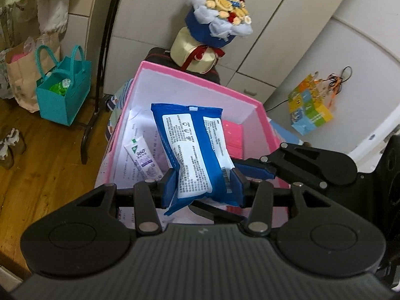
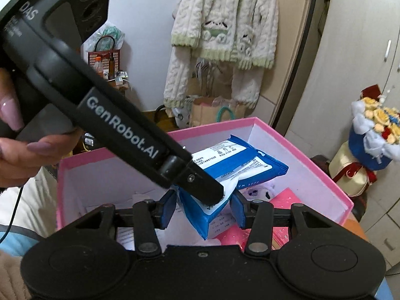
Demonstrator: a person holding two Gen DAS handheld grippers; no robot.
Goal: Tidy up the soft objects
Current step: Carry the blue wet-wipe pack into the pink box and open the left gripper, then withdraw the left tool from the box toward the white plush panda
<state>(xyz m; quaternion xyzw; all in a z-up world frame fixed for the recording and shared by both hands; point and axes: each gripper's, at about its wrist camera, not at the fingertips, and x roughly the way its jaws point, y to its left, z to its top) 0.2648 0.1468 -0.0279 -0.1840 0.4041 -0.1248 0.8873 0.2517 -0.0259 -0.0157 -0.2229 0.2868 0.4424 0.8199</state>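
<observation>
We pinch the blue wet-wipes pack [image 1: 197, 150] in our left gripper [image 1: 203, 187] above the pink box [image 1: 200, 80]; our right gripper [image 2: 202, 211] stands wide around it.

The pink box [image 1: 200, 80] is open at the top, with bare white floor along its far wall. A blue wipes pack [image 1: 192, 150] slants across the middle, gripped in the left gripper [image 1: 203, 187]. The right gripper [image 1: 252, 170] crowds its right side; a tube [image 1: 143, 158] lies left
</observation>
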